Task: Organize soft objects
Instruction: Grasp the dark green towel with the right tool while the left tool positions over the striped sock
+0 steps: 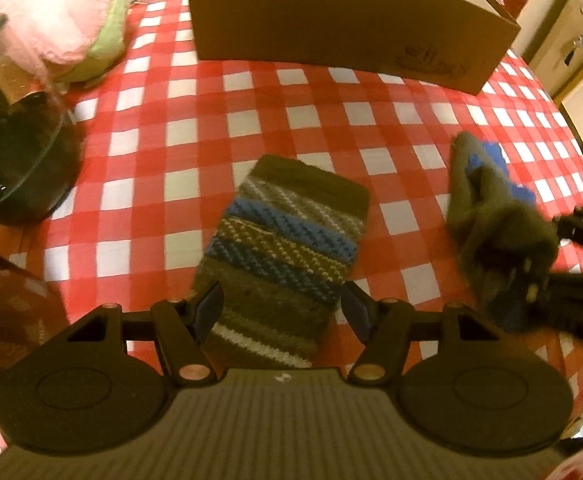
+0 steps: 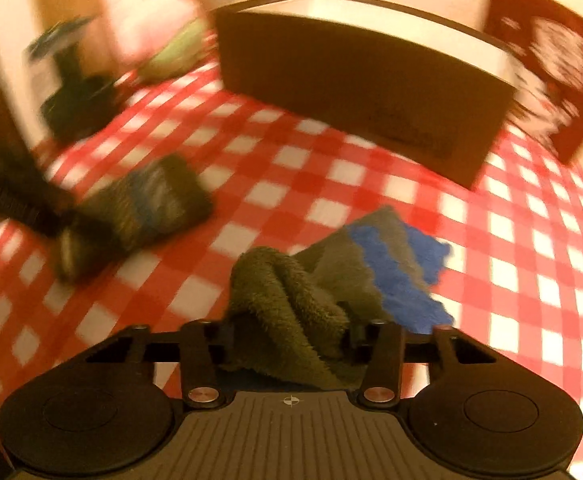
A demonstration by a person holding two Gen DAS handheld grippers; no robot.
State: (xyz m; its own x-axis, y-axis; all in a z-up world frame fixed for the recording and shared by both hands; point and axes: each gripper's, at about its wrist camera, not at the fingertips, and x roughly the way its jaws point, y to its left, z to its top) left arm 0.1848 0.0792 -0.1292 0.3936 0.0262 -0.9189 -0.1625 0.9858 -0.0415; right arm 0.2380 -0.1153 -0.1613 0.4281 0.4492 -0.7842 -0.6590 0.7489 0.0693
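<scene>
A striped knitted sock (image 1: 287,236) in brown, blue and grey lies flat on the red-and-white checked tablecloth (image 1: 251,120). My left gripper (image 1: 281,312) stands open above its near end, one finger on each side, and the pads do not seem to press it. The same sock (image 2: 147,204) shows blurred in the right wrist view. My right gripper (image 2: 291,328) is shut on a bunched olive and blue fuzzy sock (image 2: 355,276), whose cloth hides the fingertips. From the left wrist view, that sock (image 1: 487,200) trails out of the right gripper (image 1: 531,284).
An open cardboard box (image 1: 351,28) stands at the back of the table. A pink and green plush toy (image 1: 51,12) lies at the back left, behind a dark glass vessel (image 1: 15,152). The table edge (image 1: 575,128) runs down the right side.
</scene>
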